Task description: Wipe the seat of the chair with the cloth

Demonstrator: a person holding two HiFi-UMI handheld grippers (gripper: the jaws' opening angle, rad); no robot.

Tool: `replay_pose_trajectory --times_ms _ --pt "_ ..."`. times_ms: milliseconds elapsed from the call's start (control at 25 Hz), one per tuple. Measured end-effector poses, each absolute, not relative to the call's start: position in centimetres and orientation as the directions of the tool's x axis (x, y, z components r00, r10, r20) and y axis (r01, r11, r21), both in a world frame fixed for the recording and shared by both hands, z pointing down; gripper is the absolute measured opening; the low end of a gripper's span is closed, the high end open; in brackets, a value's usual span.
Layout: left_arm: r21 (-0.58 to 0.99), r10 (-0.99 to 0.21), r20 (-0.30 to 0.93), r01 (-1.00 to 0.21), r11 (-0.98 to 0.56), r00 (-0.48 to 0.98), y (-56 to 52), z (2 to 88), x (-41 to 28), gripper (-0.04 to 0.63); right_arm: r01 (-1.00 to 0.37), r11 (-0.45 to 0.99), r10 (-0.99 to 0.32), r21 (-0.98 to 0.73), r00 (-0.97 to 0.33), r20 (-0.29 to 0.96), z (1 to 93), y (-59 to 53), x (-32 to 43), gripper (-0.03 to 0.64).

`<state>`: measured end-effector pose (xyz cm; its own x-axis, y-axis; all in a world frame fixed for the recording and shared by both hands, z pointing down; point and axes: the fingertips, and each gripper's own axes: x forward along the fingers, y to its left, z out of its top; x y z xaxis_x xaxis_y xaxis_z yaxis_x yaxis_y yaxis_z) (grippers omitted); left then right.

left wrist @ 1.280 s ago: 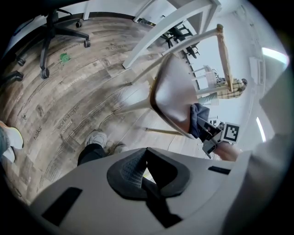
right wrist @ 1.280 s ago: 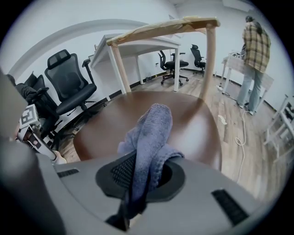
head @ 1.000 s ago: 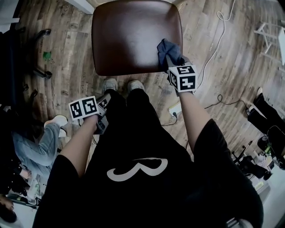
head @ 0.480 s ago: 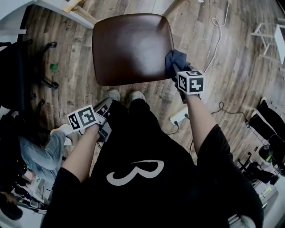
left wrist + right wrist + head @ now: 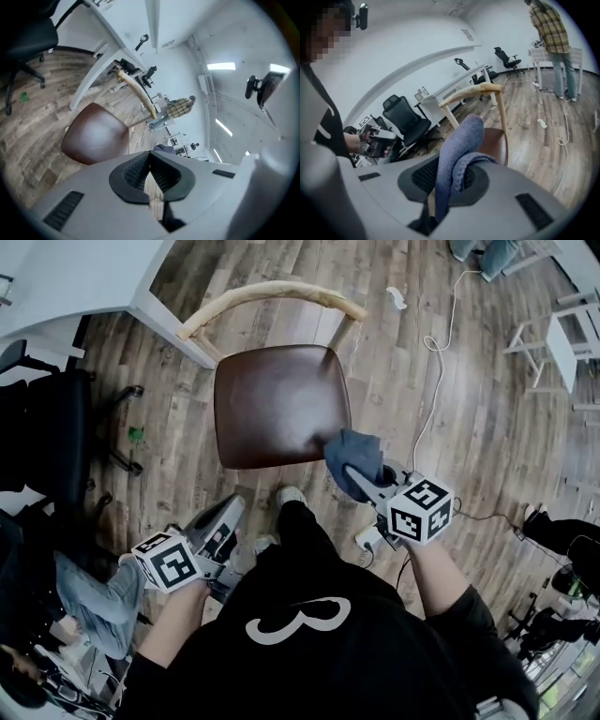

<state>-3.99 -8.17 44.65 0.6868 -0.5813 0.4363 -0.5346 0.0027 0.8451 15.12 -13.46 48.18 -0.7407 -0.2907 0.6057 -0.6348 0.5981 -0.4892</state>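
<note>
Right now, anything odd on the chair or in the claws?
Nothing stands out. Chair seat looks unmarked, nothing spilled. Cloth pinched in right claw by the seat's front corner; left claw shut, empty.

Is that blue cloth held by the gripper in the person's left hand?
No, the blue cloth is pinched in the right gripper; the left gripper has nothing between its jaws.

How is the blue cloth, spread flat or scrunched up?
Scrunched up. The cloth bulges in thick folds out of the right gripper, whose jaws pinch it; it is not laid flat.
</note>
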Motion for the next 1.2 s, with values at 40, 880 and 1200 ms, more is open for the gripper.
replay_pose_trajectory --times_ms 40,880,1200 --pt "0.839 -0.586 0.42 -0.543 -0.041 0.693 -8.3 43.1 -3.9 0.014 -0.605 0.629 -0.283 -0.488 -0.763 0.581 46.1 -12.7 14.4 0.043" --pt "0.535 -0.491 0.076 -0.451 -0.714 0.868 15.0 13.6 -4.9 0.014 -0.428 0.84 -0.419 -0.335 -0.902 0.103 14.1 15.7 6.1 0.044" --pt "0.491 -0.504 0.031 -0.452 -0.745 0.863 19.8 10.1 -2.4 0.014 -0.424 0.845 -0.445 -0.327 -0.895 0.01 9.1 19.5 8.9 0.043"
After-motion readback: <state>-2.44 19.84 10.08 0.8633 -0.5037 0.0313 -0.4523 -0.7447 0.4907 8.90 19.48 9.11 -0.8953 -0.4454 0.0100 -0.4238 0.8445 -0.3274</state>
